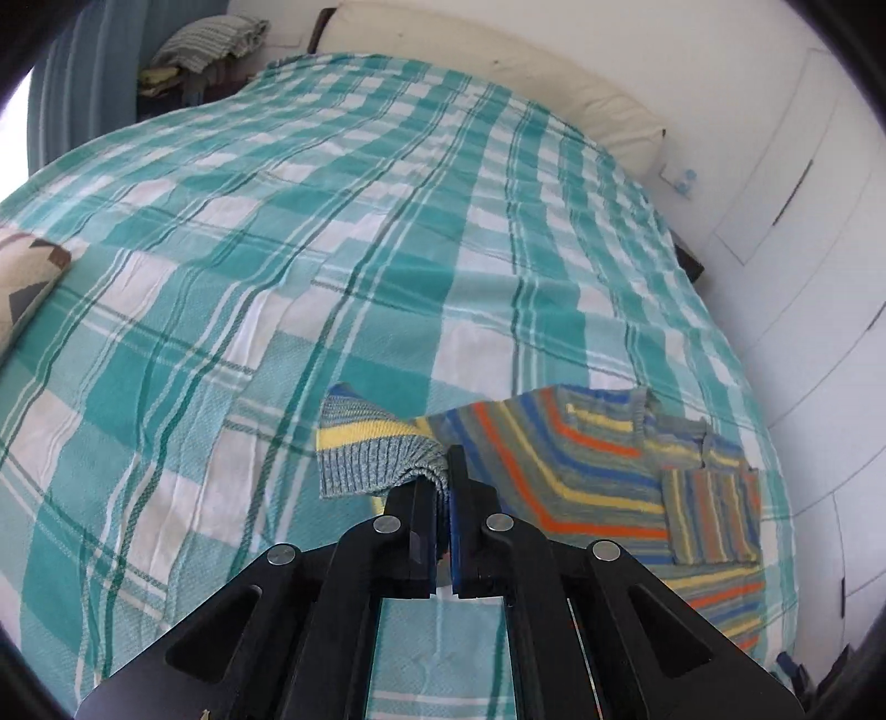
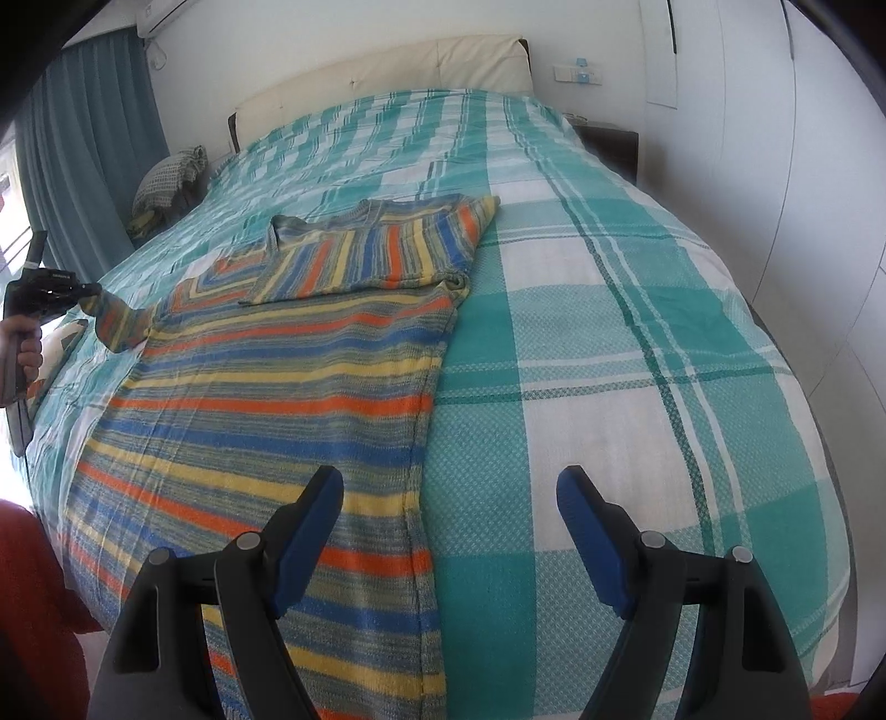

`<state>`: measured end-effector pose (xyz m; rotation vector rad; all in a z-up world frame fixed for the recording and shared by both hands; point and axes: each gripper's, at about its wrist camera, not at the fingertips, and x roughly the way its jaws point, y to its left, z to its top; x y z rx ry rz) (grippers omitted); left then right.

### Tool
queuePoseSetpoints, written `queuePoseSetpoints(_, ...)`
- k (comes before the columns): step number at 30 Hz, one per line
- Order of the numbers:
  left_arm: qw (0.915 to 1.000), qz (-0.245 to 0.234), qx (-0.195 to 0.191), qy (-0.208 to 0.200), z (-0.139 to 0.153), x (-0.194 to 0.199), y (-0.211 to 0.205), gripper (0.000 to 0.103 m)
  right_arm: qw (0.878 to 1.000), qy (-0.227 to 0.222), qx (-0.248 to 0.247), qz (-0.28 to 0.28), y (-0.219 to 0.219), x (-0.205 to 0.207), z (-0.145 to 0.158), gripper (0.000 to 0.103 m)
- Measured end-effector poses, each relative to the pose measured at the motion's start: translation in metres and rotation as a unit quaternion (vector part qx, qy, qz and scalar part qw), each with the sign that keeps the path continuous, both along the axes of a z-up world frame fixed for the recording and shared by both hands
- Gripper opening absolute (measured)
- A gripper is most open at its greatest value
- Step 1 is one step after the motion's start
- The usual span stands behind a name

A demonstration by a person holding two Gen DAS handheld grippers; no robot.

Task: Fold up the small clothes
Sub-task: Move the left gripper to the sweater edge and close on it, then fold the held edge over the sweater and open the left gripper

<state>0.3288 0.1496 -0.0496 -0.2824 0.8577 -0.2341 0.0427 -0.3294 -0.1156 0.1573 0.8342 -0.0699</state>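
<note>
A striped knit sweater in blue, orange, yellow and grey lies flat on the bed, its right sleeve folded across the chest. My left gripper is shut on the ribbed cuff of the left sleeve and holds it lifted off the bedspread; the sweater body lies to its right. In the right wrist view the left gripper shows at the far left, holding that sleeve. My right gripper is open and empty, above the sweater's lower right edge.
The bed is covered by a teal and white plaid bedspread, also in the right wrist view. A patterned cushion lies at the left edge. A cream headboard, folded linens, a curtain and white cupboards surround the bed.
</note>
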Motion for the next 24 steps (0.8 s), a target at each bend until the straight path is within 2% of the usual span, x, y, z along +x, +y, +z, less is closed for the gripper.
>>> queuePoseSetpoints(2,0.9974,-0.065,-0.003,-0.031,0.036,0.002,-0.052,0.001,1.000,0.001,0.008,0.001,-0.001,0.001,0.000,0.079)
queuePoseSetpoints(4,0.9909,-0.123,-0.010,-0.054,0.059,-0.001,-0.105,0.002,1.000,0.002,0.015,-0.001,-0.003,0.001,-0.001,0.079)
queuePoseSetpoints(5,0.9871,-0.150,-0.017,-0.052,0.063,-0.001,-0.130,0.003,1.000,0.002,0.018,-0.003,-0.003,0.000,-0.001,0.079)
queuePoseSetpoints(6,0.9835,-0.176,-0.024,-0.036,0.060,0.002,-0.154,0.013,1.000,0.002,0.020,-0.004,-0.004,0.000,0.000,0.079)
queuePoseSetpoints(7,0.9795,-0.199,-0.029,-0.004,0.051,0.008,-0.177,0.027,1.000,0.001,0.021,-0.005,-0.004,-0.001,0.000,0.079)
queuePoseSetpoints(8,0.9761,-0.214,-0.024,0.032,0.039,0.014,-0.196,0.072,1.000,0.000,0.021,-0.006,-0.005,-0.002,0.001,0.079)
queuePoseSetpoints(9,0.9746,-0.217,-0.016,0.053,0.028,0.017,-0.207,0.091,1.000,0.000,0.022,-0.009,-0.006,-0.003,0.002,0.079)
queuePoseSetpoints(11,0.9790,-0.199,-0.022,0.040,0.018,0.017,-0.202,0.088,0.999,-0.002,0.030,-0.013,-0.010,-0.005,0.003,0.079)
queuePoseSetpoints(13,0.9874,-0.152,-0.026,0.037,0.007,0.022,-0.181,0.088,0.999,-0.004,0.039,-0.015,-0.013,-0.006,0.004,0.079)
queuePoseSetpoints(16,0.9961,-0.077,0.012,0.040,-0.017,0.024,-0.149,0.088,0.999,-0.004,0.046,-0.015,-0.015,-0.005,0.003,0.079)
queuePoseSetpoints(19,0.9941,-0.056,0.072,0.058,-0.060,0.017,-0.138,0.089,0.999,0.000,0.051,-0.012,-0.015,0.001,0.000,0.079)
queuePoseSetpoints(22,0.9822,-0.054,0.137,0.116,-0.120,0.014,-0.140,0.090,0.999,0.009,0.049,-0.009,-0.014,0.003,-0.004,0.079)
queuePoseSetpoints(24,0.9844,-0.059,0.149,0.073,-0.125,0.001,-0.141,0.097,0.999,0.013,0.044,-0.010,-0.013,0.002,-0.006,0.079)
